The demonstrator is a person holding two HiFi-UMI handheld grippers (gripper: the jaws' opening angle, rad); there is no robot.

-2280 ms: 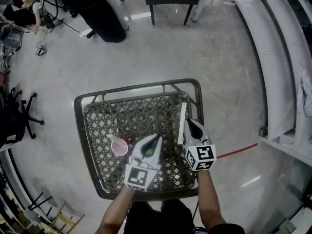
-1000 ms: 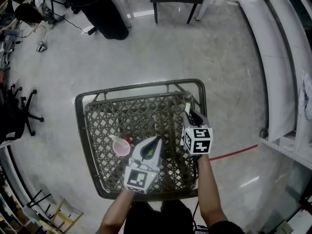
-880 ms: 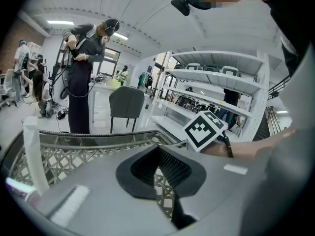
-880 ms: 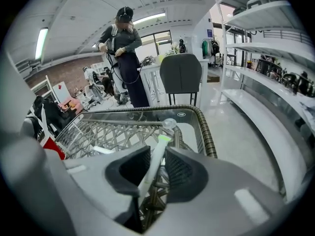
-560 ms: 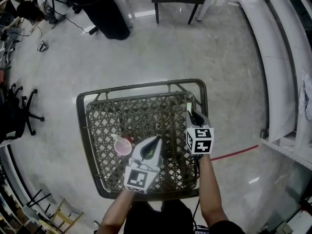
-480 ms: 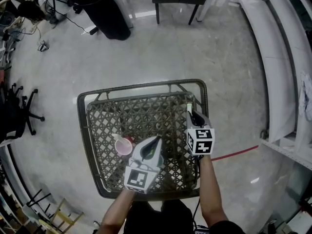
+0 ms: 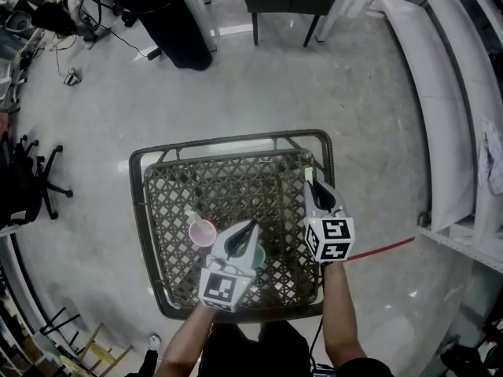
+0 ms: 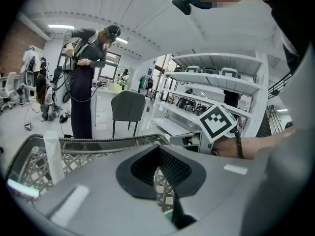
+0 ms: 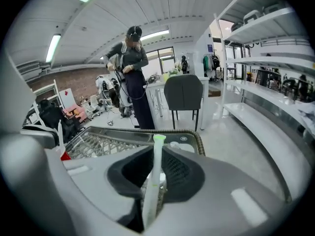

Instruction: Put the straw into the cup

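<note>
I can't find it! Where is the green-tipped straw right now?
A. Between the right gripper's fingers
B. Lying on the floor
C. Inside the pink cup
A: the right gripper view shows the green-tipped straw standing between the fingers of the right gripper, which have just been closing on it, away from the pink cup.

Left claw [image 7: 252,225] stands between right claw [image 7: 309,181] and cup [image 7: 203,232].

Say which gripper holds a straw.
The right gripper: its jaws have just been closing onto a green-tipped straw between them. The left gripper has its jaws shut on nothing.
</note>
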